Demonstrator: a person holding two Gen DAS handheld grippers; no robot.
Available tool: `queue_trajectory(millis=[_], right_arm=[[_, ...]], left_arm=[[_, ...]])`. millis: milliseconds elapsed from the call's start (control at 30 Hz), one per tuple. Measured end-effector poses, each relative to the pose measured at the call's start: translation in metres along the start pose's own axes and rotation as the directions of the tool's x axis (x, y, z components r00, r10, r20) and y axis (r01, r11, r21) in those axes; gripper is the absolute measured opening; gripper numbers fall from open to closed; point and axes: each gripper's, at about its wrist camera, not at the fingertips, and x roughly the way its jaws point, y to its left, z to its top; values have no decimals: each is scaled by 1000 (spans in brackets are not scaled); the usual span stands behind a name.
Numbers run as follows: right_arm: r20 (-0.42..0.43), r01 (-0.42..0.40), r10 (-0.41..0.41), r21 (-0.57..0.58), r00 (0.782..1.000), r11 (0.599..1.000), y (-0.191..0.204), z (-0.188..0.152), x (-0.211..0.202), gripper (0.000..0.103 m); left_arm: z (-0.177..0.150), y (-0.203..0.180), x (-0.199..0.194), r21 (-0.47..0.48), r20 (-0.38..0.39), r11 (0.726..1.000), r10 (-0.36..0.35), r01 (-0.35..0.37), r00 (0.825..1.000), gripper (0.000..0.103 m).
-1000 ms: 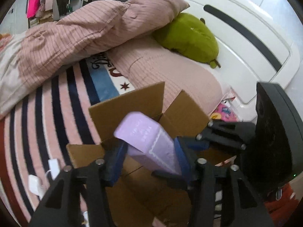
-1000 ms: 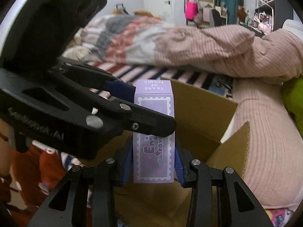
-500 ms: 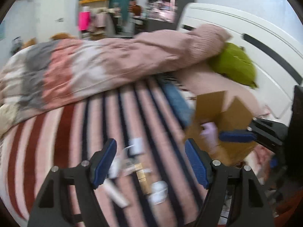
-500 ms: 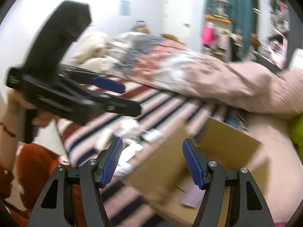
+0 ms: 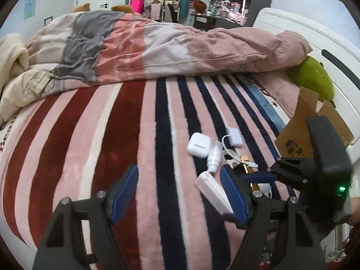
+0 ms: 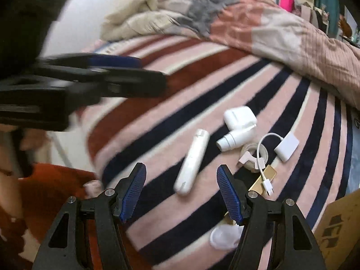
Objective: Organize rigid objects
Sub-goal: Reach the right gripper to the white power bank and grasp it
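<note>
Small white objects lie on the striped blanket: a long white stick-shaped case [image 6: 191, 160] [image 5: 212, 191], a white earbud case [image 6: 239, 117] [image 5: 199, 145], a small white bottle [image 6: 235, 138] [image 5: 213, 156], a white adapter with cable [image 6: 286, 147] [image 5: 234, 133], a gold bar [image 6: 264, 177] and a roll of tape [image 6: 253, 156]. My right gripper [image 6: 181, 193] is open just in front of the long case. My left gripper [image 5: 180, 194] is open and empty over the blanket, left of the pile. The cardboard box [image 5: 311, 132] [image 6: 337, 227] stands to the right.
A bunched pink and grey duvet [image 5: 157, 42] lies across the far side of the bed. A green plush [image 5: 315, 78] rests by the white headboard [image 5: 315, 42]. A round white lid [image 6: 222, 237] lies near my right fingers. The bed edge is at the near left.
Both grippers let go of the purple box over the cardboard box, opened, and swung left away from it to the pile of white objects on the blanket.
</note>
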Motion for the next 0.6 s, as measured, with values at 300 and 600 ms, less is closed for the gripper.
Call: queue_trajectory(millis=[300, 600], right_arm=[[-13, 137, -137, 32, 991, 990, -28, 0, 2, 62], [-60, 69, -68, 16, 996, 997, -14, -1, 41, 43]], left_arm=[[-2, -7, 13, 27, -26, 999, 37, -36, 999, 72], [-6, 13, 18, -35, -51, 999, 30, -32, 998, 72]])
